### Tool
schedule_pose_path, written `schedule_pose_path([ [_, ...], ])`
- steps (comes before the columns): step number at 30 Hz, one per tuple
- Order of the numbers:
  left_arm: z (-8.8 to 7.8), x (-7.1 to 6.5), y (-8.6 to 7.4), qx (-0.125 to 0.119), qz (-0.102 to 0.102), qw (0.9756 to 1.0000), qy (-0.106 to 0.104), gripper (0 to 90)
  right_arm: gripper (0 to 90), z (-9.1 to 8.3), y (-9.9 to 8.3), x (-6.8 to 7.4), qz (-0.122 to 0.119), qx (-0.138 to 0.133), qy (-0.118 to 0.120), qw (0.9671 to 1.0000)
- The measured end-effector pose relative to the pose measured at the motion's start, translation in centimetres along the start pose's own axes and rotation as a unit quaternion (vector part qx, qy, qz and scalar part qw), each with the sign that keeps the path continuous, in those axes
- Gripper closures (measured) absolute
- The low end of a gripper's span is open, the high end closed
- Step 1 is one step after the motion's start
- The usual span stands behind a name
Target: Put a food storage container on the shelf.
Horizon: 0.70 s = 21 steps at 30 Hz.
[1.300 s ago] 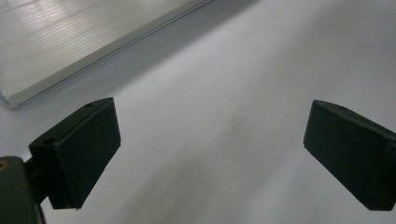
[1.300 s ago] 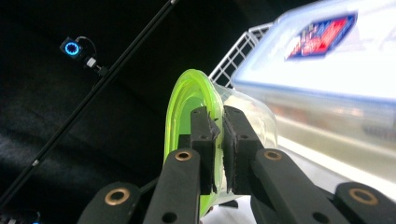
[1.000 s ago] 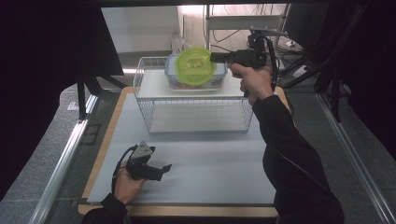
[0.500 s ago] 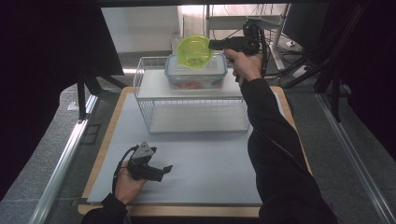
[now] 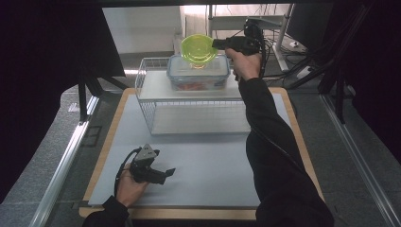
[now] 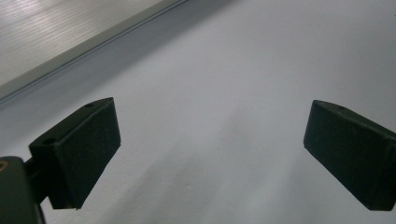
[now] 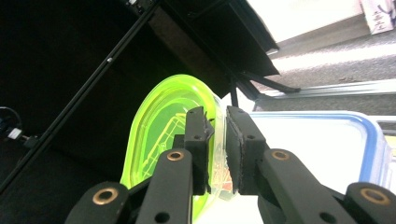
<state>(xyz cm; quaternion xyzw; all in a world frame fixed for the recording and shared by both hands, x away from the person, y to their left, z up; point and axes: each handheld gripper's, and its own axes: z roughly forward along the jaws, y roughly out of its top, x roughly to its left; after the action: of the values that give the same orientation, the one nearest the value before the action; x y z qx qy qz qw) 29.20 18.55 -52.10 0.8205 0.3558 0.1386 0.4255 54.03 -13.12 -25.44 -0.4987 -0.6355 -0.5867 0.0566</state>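
A translucent green bowl (image 5: 198,47) sits upright on top of a clear lidded container (image 5: 198,78) with a blue rim, which stands on a white wire rack (image 5: 146,94) at the back of the table. My right gripper (image 5: 215,44) reaches in from the right, its jaws closed on the bowl's right rim. In the right gripper view the bowl (image 7: 159,126) wall is between the pads of my right gripper (image 7: 219,144), whose jaws have just been opening slightly. Above the container lid (image 7: 317,149) the pads still touch the rim. My left gripper (image 5: 165,172) rests open on the grey mat, and nothing lies between the pads of the left gripper (image 6: 210,158).
The grey mat (image 5: 213,161) lies on a wooden board in front of the rack. A metal rail (image 5: 61,161) runs along the left side. Dark stands and cables crowd the back right behind the rack.
The right gripper carried the bowl back and slightly down, and turned it from tilted toward the camera to upright on the container. The left gripper stayed still.
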Motion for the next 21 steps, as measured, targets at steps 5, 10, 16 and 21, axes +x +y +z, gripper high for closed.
schedule_pose_path([
  [5,0.07,-0.06,0.01,0.003,0.001,1.0,-0.002,3.8,77.7,0.18,-0.15,0.11,-0.002,-0.011,-0.012,0.9999],
  [10,0.12,-0.1,0.02,0.004,0.004,1.0,-0.003,3.9,75.1,0.19,-0.22,0.14,-0.006,-0.016,-0.023,0.9996],
  [16,0.11,-0.13,0.03,0.003,0.004,1.0,-0.003,3.9,72.7,0.0,-0.18,0.28,-0.029,-0.014,-0.033,0.9989],
  [21,0.13,-0.17,0.04,0.003,0.005,1.0,-0.003,3.9,63.9,-0.37,-0.15,0.76,-0.053,-0.013,-0.035,0.9979],
])
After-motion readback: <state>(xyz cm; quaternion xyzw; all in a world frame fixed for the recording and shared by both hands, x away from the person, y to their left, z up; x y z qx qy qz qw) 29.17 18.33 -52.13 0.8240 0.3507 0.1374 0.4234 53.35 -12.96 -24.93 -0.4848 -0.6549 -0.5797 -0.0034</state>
